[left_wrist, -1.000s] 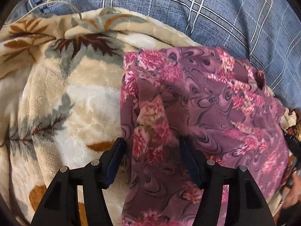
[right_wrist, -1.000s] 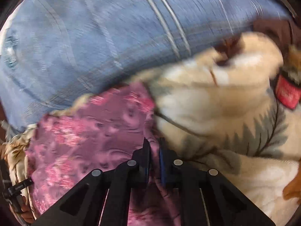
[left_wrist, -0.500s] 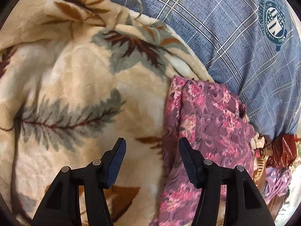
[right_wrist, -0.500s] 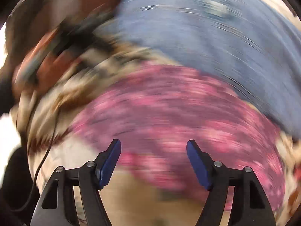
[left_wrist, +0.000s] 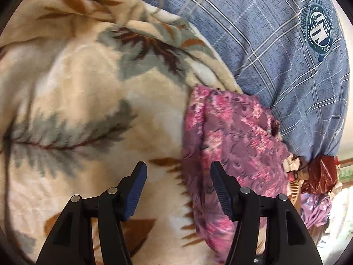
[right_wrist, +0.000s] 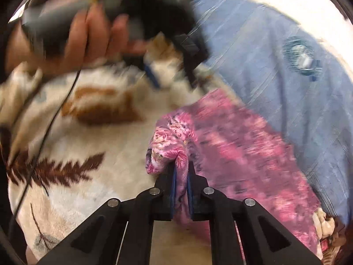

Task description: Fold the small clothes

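Observation:
A pink and purple floral garment (left_wrist: 233, 145) lies folded on a cream leaf-print blanket (left_wrist: 83, 101). My left gripper (left_wrist: 177, 172) is open and empty, hovering over the blanket just left of the garment's edge. My right gripper (right_wrist: 181, 170) is shut on a bunched corner of the floral garment (right_wrist: 169, 150), with the rest of the cloth (right_wrist: 242, 150) trailing to the right. My left gripper also shows in the right wrist view (right_wrist: 169, 70), held in a hand at the top, blurred.
A blue plaid pillow with a round crest (left_wrist: 286, 50) lies behind the garment. More crumpled clothes, red and purple (left_wrist: 317, 190), sit at the far right. A thin cable (right_wrist: 44, 137) runs over the blanket on the left.
My right gripper was open half a second ago and is now shut on the garment's corner. My left gripper let go of the garment and drew back to the left, staying open.

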Tool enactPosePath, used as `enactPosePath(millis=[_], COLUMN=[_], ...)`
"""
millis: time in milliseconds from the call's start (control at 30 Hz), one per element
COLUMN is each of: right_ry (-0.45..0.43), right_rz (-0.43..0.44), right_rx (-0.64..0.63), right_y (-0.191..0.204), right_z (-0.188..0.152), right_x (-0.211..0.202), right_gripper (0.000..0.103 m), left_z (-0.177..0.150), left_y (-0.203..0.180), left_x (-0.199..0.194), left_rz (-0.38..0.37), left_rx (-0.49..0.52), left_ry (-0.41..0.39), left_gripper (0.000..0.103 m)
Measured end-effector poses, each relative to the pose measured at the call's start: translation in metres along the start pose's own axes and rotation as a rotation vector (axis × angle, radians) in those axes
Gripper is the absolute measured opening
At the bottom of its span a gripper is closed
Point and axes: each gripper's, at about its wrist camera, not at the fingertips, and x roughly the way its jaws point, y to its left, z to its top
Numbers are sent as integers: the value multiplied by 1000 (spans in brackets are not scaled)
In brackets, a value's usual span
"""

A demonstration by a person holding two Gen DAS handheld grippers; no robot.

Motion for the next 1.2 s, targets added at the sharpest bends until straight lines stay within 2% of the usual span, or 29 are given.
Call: enactPosePath(millis=[167,267,300,333,367,433,500,667,700,833,933,1033,1067,1100,1133,1200], right_ry=[-37,-42,-46,-54,-59,-77,-94,-138,-145,-161,-122,-84,-83,-86,-93,-85], right_rz=[4,20,25,34,37,48,51,45,33,-10,-27,-6,-6,-3,19,36], right_rx=[60,71,83,103,116,168,216,417,465,684,792,822,820,823,841,870], right_y=[-24,-22,-22,-24,-26,-34,-44,-103,-116,-178,-206,-211,-210,-210,-210,-211], right_z=[1,-3,-4,-6,-7,-9,-13,-39,-48,-93,-127,-147,-149,-152,-156,-163], right_x=[-11,-10,-12,-14,-15,-22,-33,-61,-66,-87,-88,-82,-82,-81,-81,-79], right_gripper=[8,8,8,8,8,8,8,5,1,0,0,2,6,6,6,14], left_z=[17,20,19,18,16,13,8,-1,-3,-13,-20,-26,-29,-33,-36,-36], left_y=[-10,-20,-27,-34,-40,-56,-74,-146,-161,-226,-264,-288,-297,-308,-314,-329], left_x=[43,65,66,67,69,62,51,37,39,80,128,161,173,186,196,225], left_rz=[-48,-56,-42,-35,-30,20,-2,-32,-31,20,76,116,128,149,170,224], left_rx=[-69,-79,-59,-34,-16,29,57,155,180,272,323,348,363,387,405,460], left_ry=[50,76,59,58,61,16,-14,-66,-69,-33,30,70,81,90,96,123], left_gripper=[64,60,41,10,10,10,10,10,10,12,13,14,14,17,25,36])
